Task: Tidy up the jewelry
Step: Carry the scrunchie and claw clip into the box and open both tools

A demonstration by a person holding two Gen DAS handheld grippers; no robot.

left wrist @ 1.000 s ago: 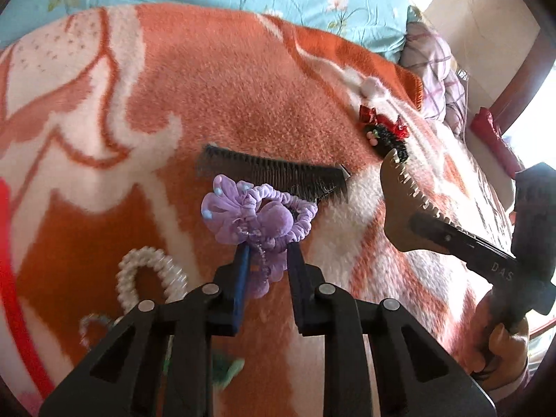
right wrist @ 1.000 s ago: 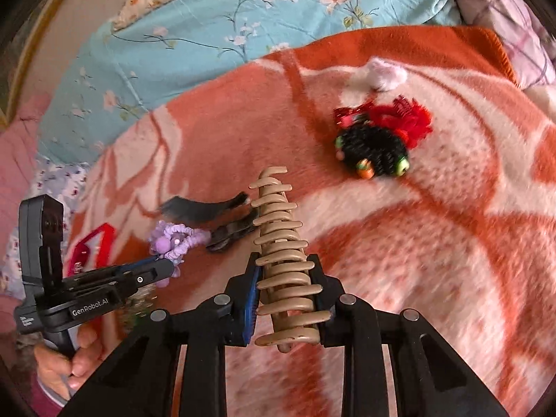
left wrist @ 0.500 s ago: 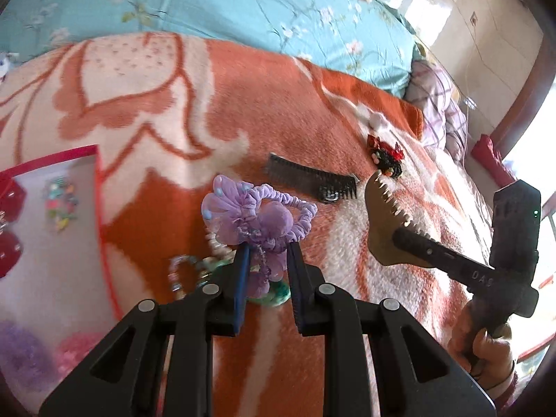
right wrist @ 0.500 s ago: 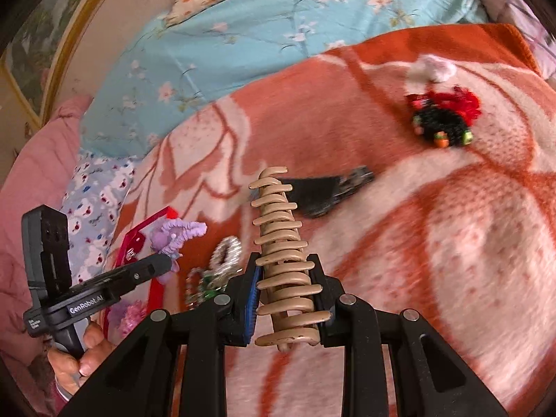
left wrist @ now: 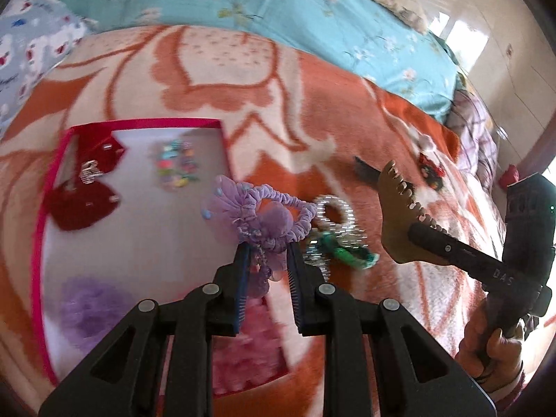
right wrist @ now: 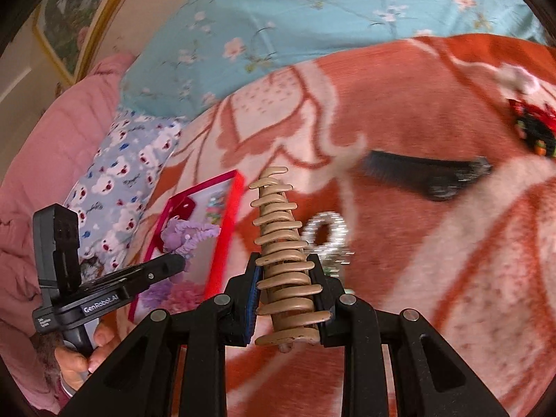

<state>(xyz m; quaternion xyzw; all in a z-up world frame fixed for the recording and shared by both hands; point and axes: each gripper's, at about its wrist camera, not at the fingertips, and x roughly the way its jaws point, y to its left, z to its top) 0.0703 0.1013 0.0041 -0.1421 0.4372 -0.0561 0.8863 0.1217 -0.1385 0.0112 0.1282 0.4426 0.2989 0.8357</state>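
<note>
"GenRobot.AI" is printed on the left gripper [right wrist: 173, 260] as the right wrist view shows it; "DAS" is readable on the right gripper [left wrist: 410, 232] in the left wrist view. The left jaws are clenched on a purple scrunchie [left wrist: 264, 215], its loop extending toward 2 o'clock. The right jaws grasp a tan claw clip [right wrist: 285, 260], long axis running 12 to 6 in its own view. A second ago neither view showed the red-rimmed tray [left wrist: 139, 123]; now it lies at 9 o'clock under the scrunchie, and the black comb [right wrist: 424, 170] has slid toward 2 o'clock.
</note>
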